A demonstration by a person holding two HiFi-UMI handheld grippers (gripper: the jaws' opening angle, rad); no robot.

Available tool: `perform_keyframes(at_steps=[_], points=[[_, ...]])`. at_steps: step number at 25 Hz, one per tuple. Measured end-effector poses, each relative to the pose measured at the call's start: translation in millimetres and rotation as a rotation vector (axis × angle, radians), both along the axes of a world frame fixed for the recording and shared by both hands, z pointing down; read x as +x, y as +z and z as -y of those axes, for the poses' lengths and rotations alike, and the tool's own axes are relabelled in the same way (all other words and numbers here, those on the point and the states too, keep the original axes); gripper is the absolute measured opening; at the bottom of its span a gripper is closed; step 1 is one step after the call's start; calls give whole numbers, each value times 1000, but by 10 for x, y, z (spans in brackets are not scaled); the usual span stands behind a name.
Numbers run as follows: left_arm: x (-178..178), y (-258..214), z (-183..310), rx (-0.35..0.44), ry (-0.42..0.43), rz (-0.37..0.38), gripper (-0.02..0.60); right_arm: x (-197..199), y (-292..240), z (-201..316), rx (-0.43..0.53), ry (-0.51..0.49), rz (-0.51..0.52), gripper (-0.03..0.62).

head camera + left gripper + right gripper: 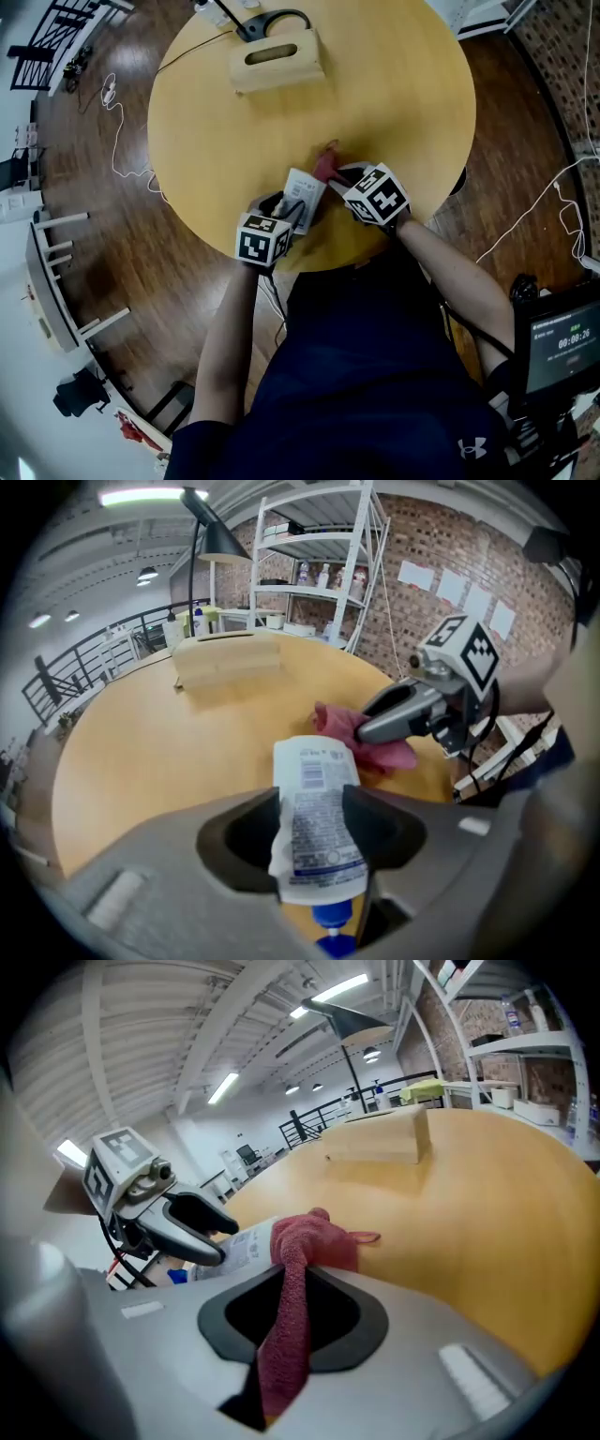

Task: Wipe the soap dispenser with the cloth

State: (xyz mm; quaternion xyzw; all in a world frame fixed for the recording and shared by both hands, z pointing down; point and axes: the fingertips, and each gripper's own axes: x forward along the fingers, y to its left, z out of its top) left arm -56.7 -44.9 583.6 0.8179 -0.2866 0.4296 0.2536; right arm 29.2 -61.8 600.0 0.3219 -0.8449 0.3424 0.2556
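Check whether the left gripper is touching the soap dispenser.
Touching. In the left gripper view, the left gripper clamps the soap dispenser, jaws pressing both sides.

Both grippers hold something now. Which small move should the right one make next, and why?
Probably slide the right gripper so its red cloth runs along the soap dispenser toward the left gripper. The cloth, pinched by the right gripper, sits only at the dispenser's far end, and the left gripper clamps the dispenser near its blue cap.
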Motion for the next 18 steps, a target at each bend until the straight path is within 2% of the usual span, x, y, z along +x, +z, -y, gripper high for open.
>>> perform_keyframes(at_steps=[2, 5, 7, 8, 9, 11, 13, 15, 16, 18], points=[[37, 14, 15, 18, -10, -16, 215, -116, -83, -117, 31, -49, -17, 69], [88, 21, 1, 43, 4, -21, 216, -304, -392, -249, 102, -50, -1, 69], [12, 28, -2, 66, 38, 8, 219, -523, -577, -285, 123, -51, 33, 69], [-52, 34, -4, 84, 52, 25, 250, -622, -602, -296, 123, -64, 34, 69], [-106, 26, -16, 103, 53, 30, 275, -676, -569, -307, 119, -84, 14, 69], [-168, 22, -65, 115, -12, -14, 276, -620, -374, -328, 98, -141, -81, 69], [-271, 76, -146, 65, -113, -87, 282, -527, -182, -368, 70, -176, -159, 69], [-356, 133, -215, -42, -179, -160, 318, -497, -86, -417, 48, -170, -183, 69], [-343, 158, -237, -109, -193, -203, 353, -480, -66, -428, 42, -160, -186, 69], [-228, 238, -291, -240, -187, -293, 359, -442, -49, -433, 32, -138, -188, 69]])
